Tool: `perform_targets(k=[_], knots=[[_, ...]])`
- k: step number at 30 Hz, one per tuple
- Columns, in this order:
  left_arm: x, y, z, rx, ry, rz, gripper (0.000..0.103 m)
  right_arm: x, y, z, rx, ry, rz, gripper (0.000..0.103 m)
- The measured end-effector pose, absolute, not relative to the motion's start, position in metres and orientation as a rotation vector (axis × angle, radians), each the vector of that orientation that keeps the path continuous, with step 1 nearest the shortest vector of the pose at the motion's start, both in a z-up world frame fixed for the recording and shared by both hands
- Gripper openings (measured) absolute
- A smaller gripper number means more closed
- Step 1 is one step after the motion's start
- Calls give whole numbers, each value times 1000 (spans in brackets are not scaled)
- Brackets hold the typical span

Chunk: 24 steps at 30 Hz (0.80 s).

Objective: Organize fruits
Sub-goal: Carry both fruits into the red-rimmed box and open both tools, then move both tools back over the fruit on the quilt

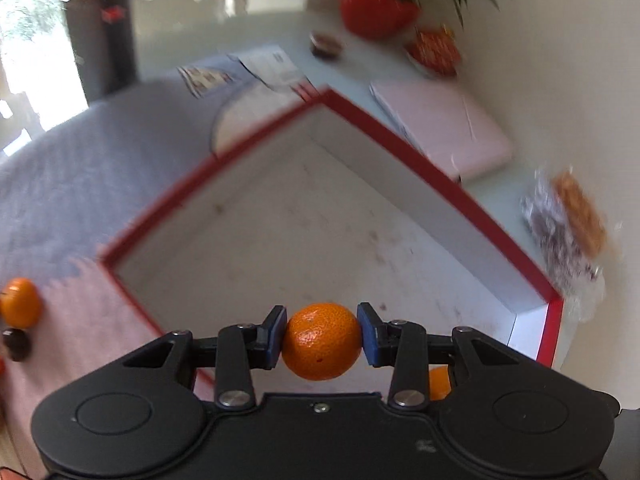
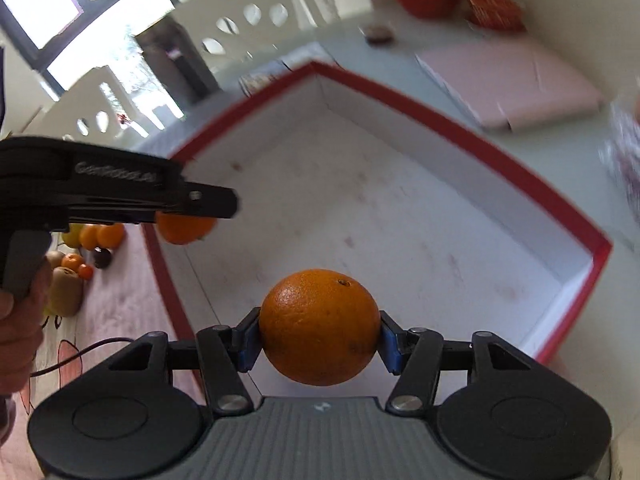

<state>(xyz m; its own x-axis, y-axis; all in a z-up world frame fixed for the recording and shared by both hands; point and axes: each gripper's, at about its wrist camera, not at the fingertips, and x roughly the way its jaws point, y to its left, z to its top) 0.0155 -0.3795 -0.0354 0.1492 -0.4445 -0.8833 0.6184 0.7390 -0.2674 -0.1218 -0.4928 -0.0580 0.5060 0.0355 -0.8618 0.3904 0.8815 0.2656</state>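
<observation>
Left gripper (image 1: 322, 340) clamped on a small mandarin (image 1: 322, 342), glossy, pebbled peel, blue pads pressing both sides; it hangs over the near part of a big box (image 1: 456, 188), square-cornered, red rim, matte white inside with faint stains, nothing lying on its visible floor. Right gripper (image 2: 318, 330) clamped on a larger round orange (image 2: 319, 326), dimpled skin, stem dimple at 1 o'clock, also over the box's (image 2: 472, 138) near edge. In the right wrist view the left gripper (image 2: 208, 208) sits at 9 o'clock, its mandarin (image 2: 184, 230) over the box's left rim, a hand (image 2: 20, 320) on its grip. Loose fruit pile (image 2: 84, 256) at 9 o'clock on a pinkish cloth: oranges, fuzzy brown kiwis, a dark round one. Flat pink box (image 1: 448, 128) at 2 o'clock, red glossy plant pot (image 1: 376, 8) at 1 o'clock. Background blurred.
</observation>
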Motion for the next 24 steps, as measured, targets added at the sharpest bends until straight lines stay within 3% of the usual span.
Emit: perform_targets(k=[6,7,9,10,24], knots=[[5,-393,-52,233,1271,-760,50,-119,-486,-70,457,1095,-180,61],[5,-393,-51,233,1276,-762,56,-119,-486,-69,461,1090,-182,62],[5,-394,-46,219,1262,-773,79,-120,-487,-65,482,1066,-177,67],[6,-395,-43,219,1252,-760,81,-121,-487,-59,488,1054,-182,69],[34,-330,15,152,1139,-623,80,-111,-480,-2,424,977,-209,68]])
